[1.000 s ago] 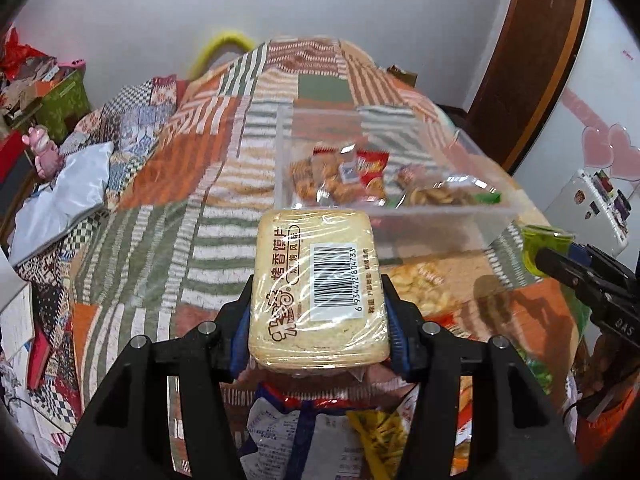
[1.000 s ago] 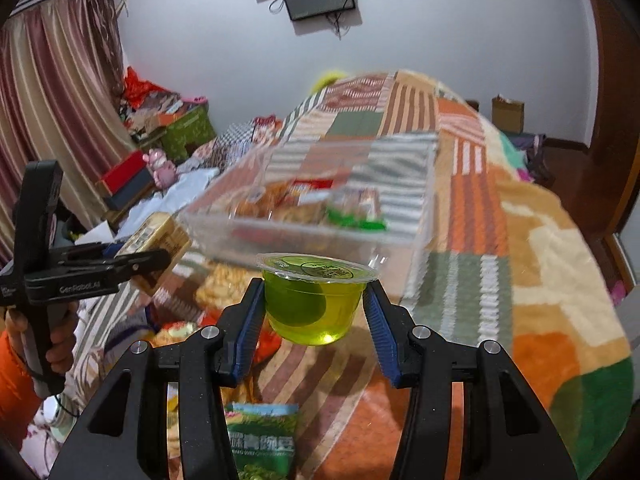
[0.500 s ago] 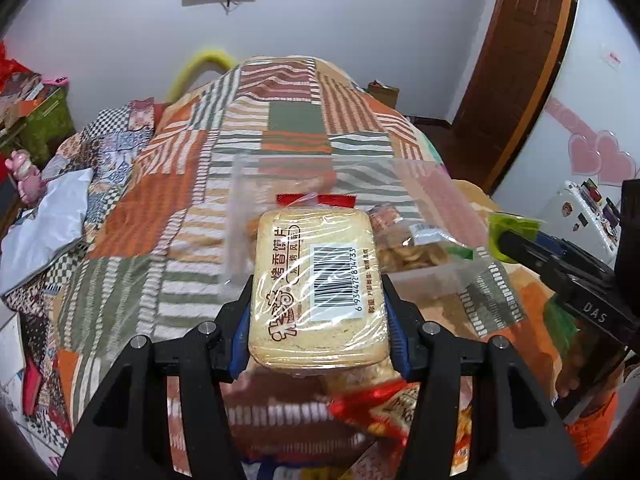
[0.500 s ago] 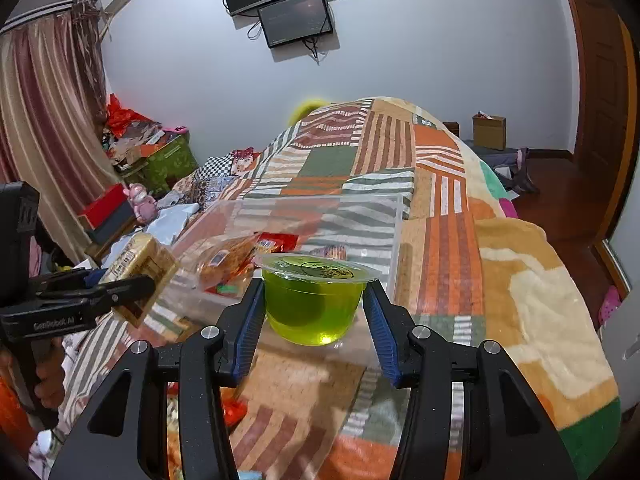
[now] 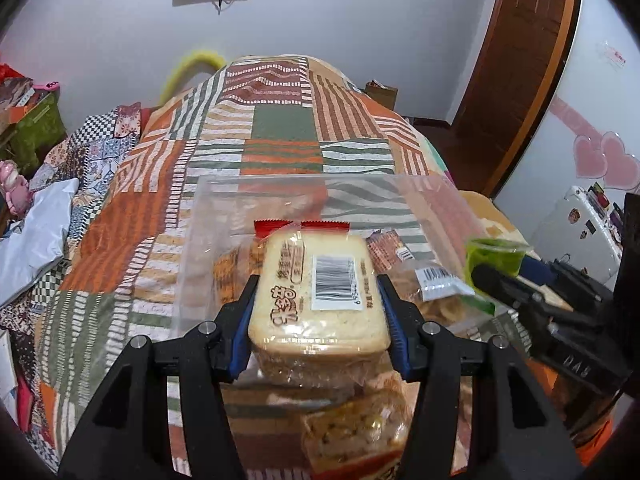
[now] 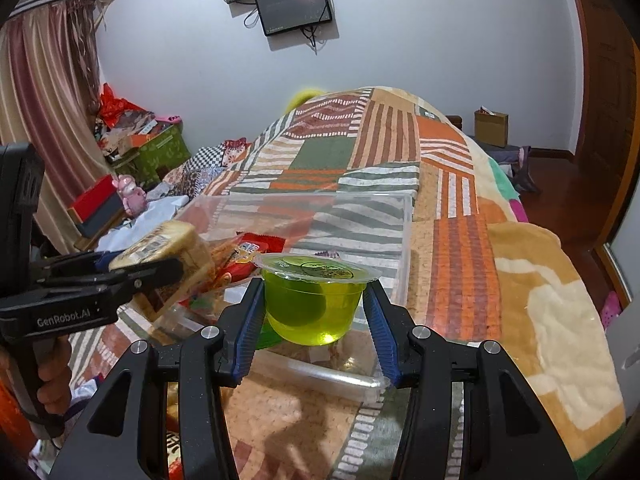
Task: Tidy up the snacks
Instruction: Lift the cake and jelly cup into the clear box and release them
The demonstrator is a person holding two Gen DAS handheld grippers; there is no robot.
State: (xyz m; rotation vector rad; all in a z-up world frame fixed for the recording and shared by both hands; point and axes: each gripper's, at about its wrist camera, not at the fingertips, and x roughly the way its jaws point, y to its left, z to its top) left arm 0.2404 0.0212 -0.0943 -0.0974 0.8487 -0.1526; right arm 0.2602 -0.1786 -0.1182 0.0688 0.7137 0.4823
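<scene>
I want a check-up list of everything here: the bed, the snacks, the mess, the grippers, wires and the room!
Surface: patchwork quilt on a bed.
Job's things: clear plastic bin on the quilt, snack packets inside; biscuit pack and green jelly cup held above it.
Clutter: loose snack bag in front of the bin; boxes and a pink toy beside the bed.
Grippers: left gripper shut on the biscuit pack; right gripper shut on the jelly cup.
Cables: wires hang below the wall screen.
Surroundings: curtain, wooden door.
</scene>
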